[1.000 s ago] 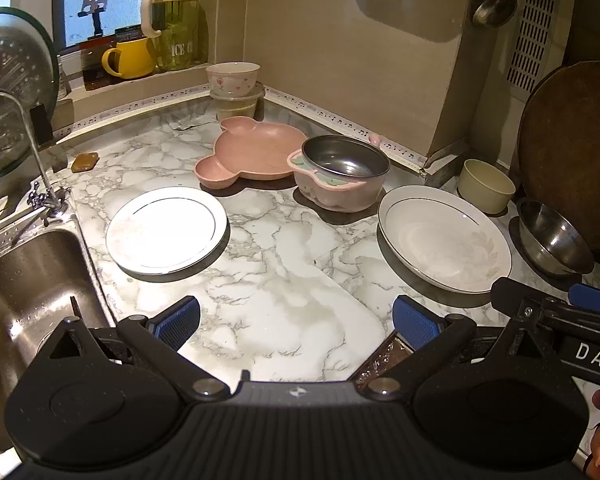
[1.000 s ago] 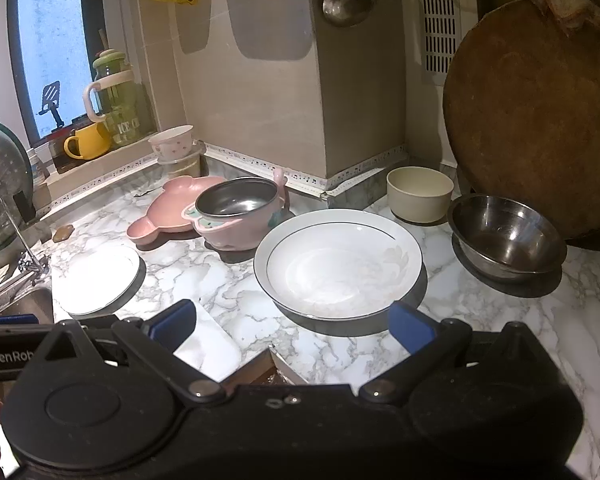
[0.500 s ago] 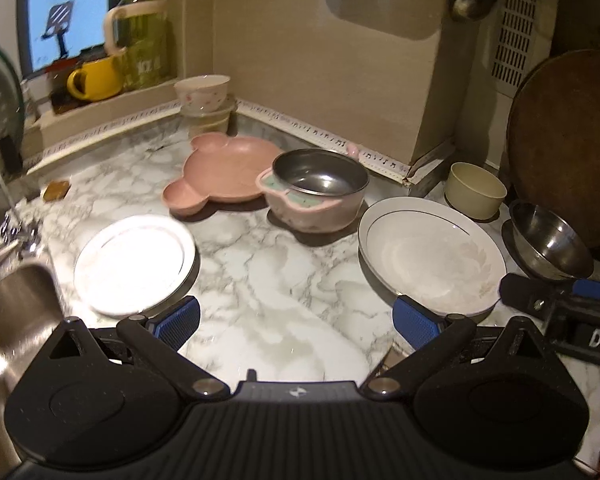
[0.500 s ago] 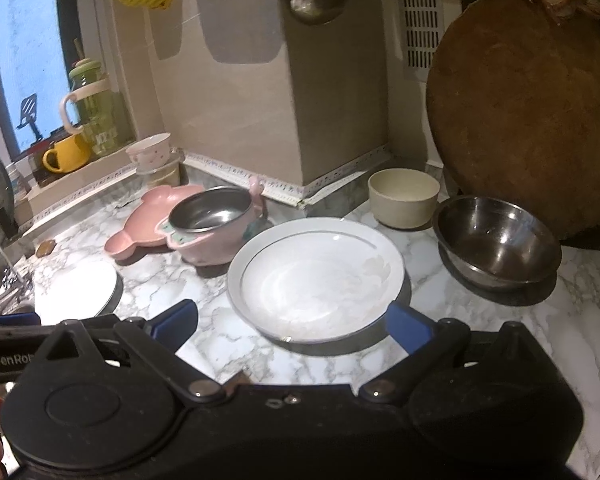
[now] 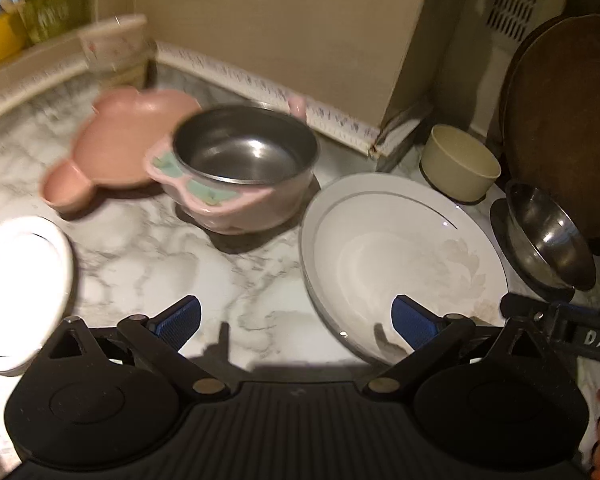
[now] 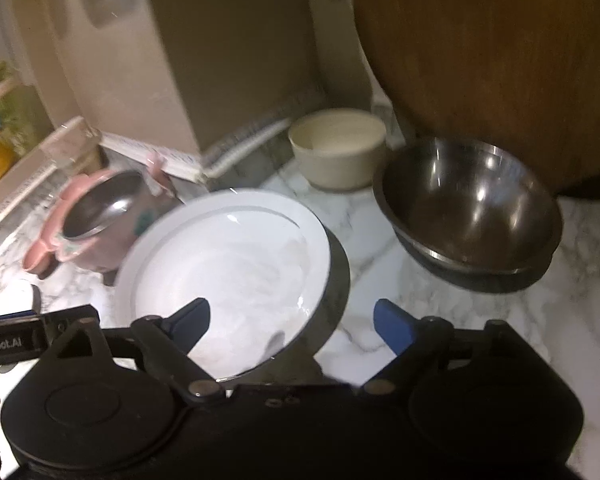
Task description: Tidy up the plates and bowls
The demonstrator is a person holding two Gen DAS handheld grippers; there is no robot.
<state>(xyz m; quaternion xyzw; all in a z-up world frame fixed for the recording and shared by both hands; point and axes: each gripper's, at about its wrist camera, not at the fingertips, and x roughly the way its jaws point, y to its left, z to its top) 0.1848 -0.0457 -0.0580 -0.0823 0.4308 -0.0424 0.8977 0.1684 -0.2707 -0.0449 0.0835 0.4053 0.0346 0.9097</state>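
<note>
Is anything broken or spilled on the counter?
Nothing looks broken or spilled. The only oddity: the steel-lined pink bowl sits tilted, its rim overlapping the pink bear-shaped plate. The pictures are blurry, so small chips could hide.

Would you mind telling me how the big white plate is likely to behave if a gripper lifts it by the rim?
The big white plate looks glazed and glossy, so probably slippery between the pads. It seems ceramic: likely rigid, fairly heavy, and breakable. Being wide and shallow, it may tilt when held by one edge.

Two white plates: large (image 5: 400, 264), small (image 5: 16, 288). One pink bear-shaped dish (image 5: 128, 148). Four bowls: pink steel-lined (image 5: 240, 168), cream (image 5: 460, 164), plain steel (image 5: 548, 236), one floral (blurred) (image 5: 112, 46). Two grippers: left (image 5: 296, 320), right (image 6: 292, 322).
</note>
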